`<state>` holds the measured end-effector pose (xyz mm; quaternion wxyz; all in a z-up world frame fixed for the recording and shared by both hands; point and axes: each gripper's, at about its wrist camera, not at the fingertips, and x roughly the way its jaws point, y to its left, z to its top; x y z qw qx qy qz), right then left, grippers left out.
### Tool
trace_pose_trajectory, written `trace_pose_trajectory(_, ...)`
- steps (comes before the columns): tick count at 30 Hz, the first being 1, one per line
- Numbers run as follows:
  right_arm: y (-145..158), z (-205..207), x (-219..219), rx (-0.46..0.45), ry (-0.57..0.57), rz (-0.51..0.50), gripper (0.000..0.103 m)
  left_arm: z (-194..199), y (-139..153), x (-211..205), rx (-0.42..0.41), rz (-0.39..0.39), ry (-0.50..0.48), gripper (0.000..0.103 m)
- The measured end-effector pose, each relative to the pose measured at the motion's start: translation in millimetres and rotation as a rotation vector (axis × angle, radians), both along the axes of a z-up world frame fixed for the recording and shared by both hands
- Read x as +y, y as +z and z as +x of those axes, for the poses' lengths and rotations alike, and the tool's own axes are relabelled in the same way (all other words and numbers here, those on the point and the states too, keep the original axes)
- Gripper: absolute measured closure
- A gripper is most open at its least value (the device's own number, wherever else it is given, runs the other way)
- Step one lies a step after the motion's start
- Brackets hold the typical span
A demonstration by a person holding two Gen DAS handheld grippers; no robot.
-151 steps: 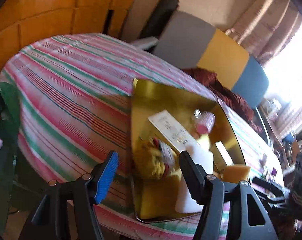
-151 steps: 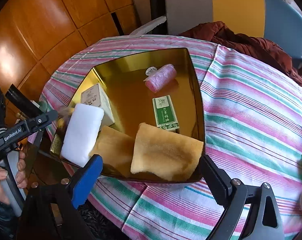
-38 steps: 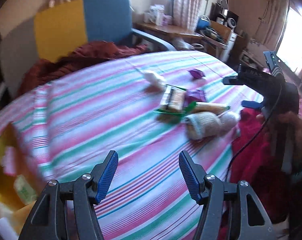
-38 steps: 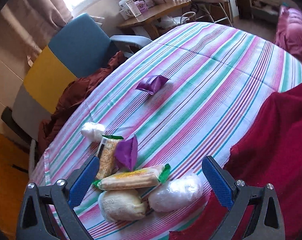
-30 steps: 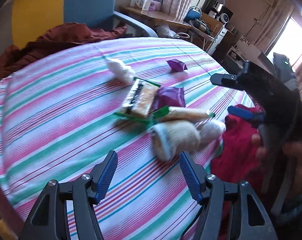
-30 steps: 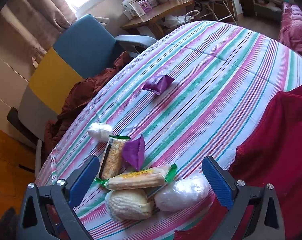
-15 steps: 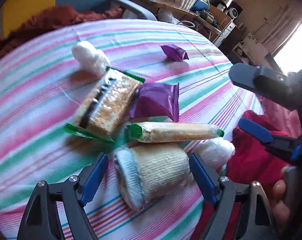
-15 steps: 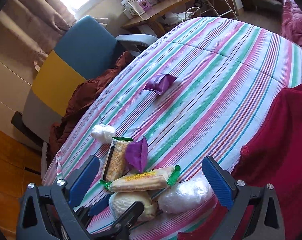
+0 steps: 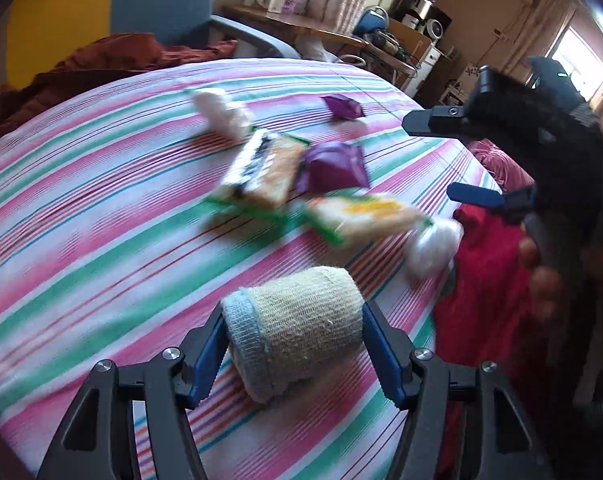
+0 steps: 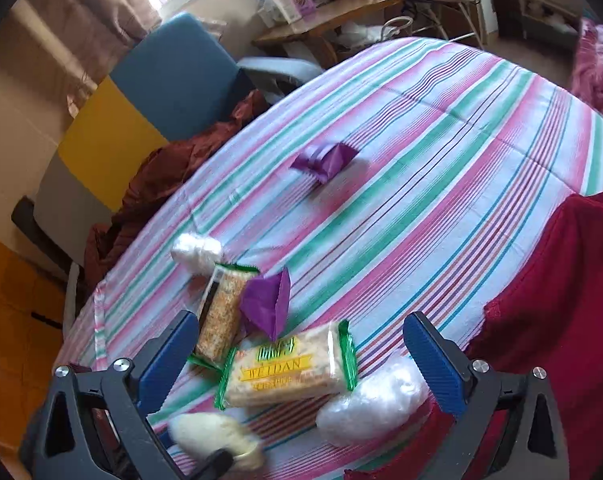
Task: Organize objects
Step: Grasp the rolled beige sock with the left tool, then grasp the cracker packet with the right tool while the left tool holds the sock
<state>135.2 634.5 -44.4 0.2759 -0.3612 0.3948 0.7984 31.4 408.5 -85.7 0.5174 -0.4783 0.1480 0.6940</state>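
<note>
Close in, my left gripper has just been closing, and its blue pads now sit clamped on the beige woven roll, lifted off the striped tablecloth. Beyond it at 12 o'clock, the snack packets blur badly. My right gripper stands wide apart over the Weidan bar; the roll's lower end is cut off at 7 o'clock there.

Left wrist view: close above the striped tablecloth, angled down past its own fingers toward far shelves. Right wrist view: higher, angled down toward the far chair. Shared: the snack pile.
</note>
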Motion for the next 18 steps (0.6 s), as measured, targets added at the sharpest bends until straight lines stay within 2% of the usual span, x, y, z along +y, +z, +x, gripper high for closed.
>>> trace_pose_trajectory(4, -12, -16, -9, -0.065, 0.082, -0.022, 0.0, -4, 2, -38, 0.016, 0.001, 0.046, 0.037)
trace_pose_trajectory(10, -28, -29, -16, -0.139, 0.146, -0.035, 0.0, -5, 3, -82, 0.004, 0.019, 0.11, 0.037)
trace_pose_trajectory(13, -24, -35, -25, -0.028, 0.232, -0.097, 0.0, -3, 3, -91, 0.015, 0.019, 0.122, 0.037)
trace_pose_trajectory(18, -30, -52, -51, 0.054, 0.434, -0.225, 0.0, 4, 5, -96, 0.047, 0.012, 0.12, 0.037)
